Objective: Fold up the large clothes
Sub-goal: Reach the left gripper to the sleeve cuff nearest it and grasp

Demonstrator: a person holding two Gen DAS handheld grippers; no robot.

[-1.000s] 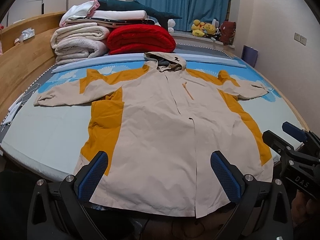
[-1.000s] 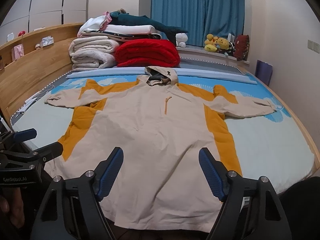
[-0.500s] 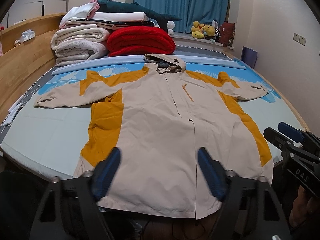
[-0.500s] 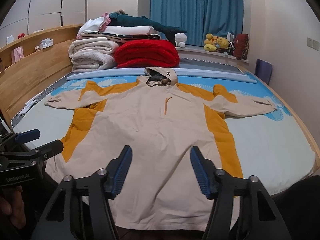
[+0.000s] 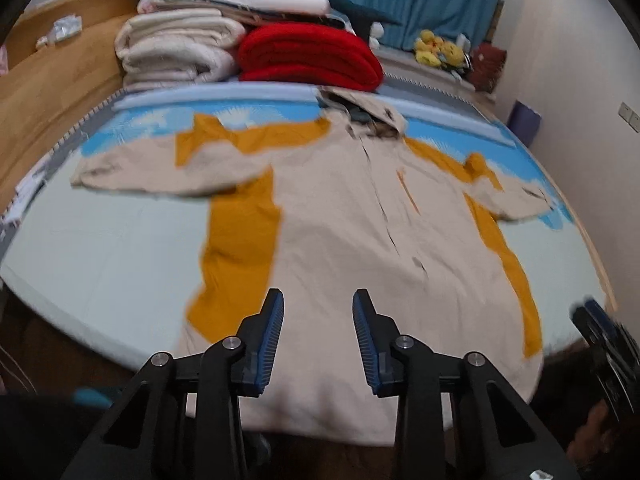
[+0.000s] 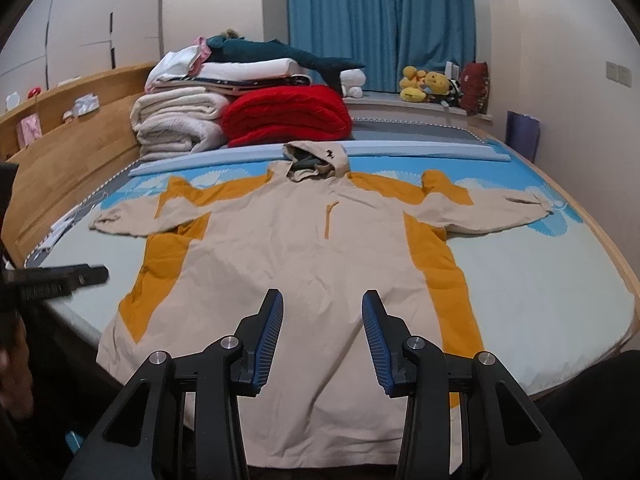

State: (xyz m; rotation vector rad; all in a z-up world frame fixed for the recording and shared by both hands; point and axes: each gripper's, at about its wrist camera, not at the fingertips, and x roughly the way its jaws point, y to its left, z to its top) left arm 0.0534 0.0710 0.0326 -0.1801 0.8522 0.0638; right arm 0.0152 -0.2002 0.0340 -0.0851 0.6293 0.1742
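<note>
A beige jacket [image 6: 304, 264] with mustard-yellow side panels is laid flat, front side up, on a bed [image 6: 560, 292] covered with a pale blue sheet. Its long axis runs from the near edge of the bed, where the hem lies, away towards the far end, where the hood [image 6: 316, 158] points at a red blanket [image 6: 286, 120] and a stack of folded white blankets [image 6: 180, 120]. The two sleeves are spread out sideways, roughly square to that axis, one towards the wooden headboard [image 6: 60, 152] and one towards the wall side of the bed. An orange zip on the chest is lined up with the long axis. In the left wrist view the left gripper [image 5: 318, 336] is seen above the hem near the middle of the jacket; its jaws have just been closing and are held partly apart, with nothing pinched between the blue pads. In the right wrist view the right gripper [image 6: 322, 336] is likewise held over the lower middle of the jacket, its jaws also having just been closing, a gap left between them and no cloth gripped. Soft toys [image 6: 430, 84] are lined up on the sill before a blue curtain [image 6: 380, 20].
</note>
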